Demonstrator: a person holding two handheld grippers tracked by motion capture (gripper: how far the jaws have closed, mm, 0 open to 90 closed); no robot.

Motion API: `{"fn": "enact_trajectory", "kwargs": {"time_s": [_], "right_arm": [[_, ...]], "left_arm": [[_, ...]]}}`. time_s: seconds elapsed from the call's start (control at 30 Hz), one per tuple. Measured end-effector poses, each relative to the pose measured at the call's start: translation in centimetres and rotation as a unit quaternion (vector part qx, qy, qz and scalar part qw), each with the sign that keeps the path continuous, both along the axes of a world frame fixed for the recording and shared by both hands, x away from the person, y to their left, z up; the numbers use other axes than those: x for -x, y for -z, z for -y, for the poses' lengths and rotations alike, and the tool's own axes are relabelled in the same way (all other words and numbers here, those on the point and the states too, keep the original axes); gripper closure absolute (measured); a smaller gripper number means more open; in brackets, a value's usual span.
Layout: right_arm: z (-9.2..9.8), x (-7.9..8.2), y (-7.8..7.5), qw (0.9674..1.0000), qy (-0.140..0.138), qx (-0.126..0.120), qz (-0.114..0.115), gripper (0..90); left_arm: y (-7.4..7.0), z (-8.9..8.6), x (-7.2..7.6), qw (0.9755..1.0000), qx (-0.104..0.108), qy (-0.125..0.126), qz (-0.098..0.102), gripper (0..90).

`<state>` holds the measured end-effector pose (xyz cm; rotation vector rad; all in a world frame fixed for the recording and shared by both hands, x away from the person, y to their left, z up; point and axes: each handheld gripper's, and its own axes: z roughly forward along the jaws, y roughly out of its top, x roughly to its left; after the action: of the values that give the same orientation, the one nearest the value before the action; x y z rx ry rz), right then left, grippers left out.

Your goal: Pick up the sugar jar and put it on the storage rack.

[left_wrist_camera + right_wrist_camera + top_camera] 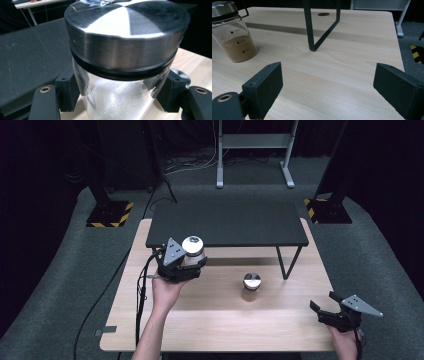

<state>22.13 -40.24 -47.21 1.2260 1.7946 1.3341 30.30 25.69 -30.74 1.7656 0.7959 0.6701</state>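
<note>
Dark carpet and black stands surround a pale wooden table (pixel 215 320) carrying a black shelf (pixel 227 224). Left of centre in the high view, the left tongs (pixel 181 266) pinch a glass jar (pixel 193 251) of white grains by its wall just under the steel lid (pixel 126 32); glass is rigid, slick and breakable, so gripping below the rim seems safest. A second jar (pixel 251 286) stands mid-table. Lower right, the right tongs (pixel 325 312) hang spread, holding nothing.
</note>
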Motion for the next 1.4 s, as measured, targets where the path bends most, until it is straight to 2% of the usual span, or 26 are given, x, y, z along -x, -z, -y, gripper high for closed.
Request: {"fn": "enact_trajectory", "kwargs": {"time_s": [0.33, 0.6, 0.7, 0.87, 0.97, 1.17, 1.3, 1.4], "right_arm": [[-0.1, -0.1, 0.0, 1.0, -0.001, 0.001, -0.001, 7.4], [-0.1, -0.1, -0.1, 1.0, -0.004, 0.003, 0.0, 7.4], [-0.2, -0.1, -0.1, 1.0, -0.004, 0.003, -0.001, 7.4], [-0.2, -0.2, -0.1, 1.0, -0.005, 0.003, 0.001, 7.4], [-0.1, -0.2, -0.1, 1.0, -0.005, 0.002, 0.001, 7.4], [0.0, -0.2, 0.0, 1.0, -0.004, 0.001, 0.003, 7.4], [-0.2, -0.2, 0.0, 1.0, -0.002, 0.003, 0.004, 7.5], [-0.1, -0.2, 0.0, 1.0, -0.003, 0.003, 0.005, 7.5]], "left_arm": [[-2.6, 0.6, -1.7, 1.0, 0.004, 0.003, -0.002, 30.9], [-4.1, 1.7, -4.0, 0.9998, -0.003, -0.02, -0.007, 30.9], [-4.3, 2.1, -5.2, 0.9995, -0.001, -0.03, -0.011, 30.9], [-4.7, 3.1, -6.7, 0.9989, -0.01, -0.045, -0.008, 30.9], [-4.9, 3.4, -7.6, 0.9985, -0.005, -0.051, -0.016, 30.9], [-5.3, 4.4, -9.1, 0.9975, -0.01, -0.067, -0.022, 30.9], [-4.9, 4.6, -10.0, 0.9962, 0.004, -0.08, -0.034, 30.9], [-4.7, 4.8, -10.4, 0.9962, 0.002, -0.08, -0.036, 30.8]]}}
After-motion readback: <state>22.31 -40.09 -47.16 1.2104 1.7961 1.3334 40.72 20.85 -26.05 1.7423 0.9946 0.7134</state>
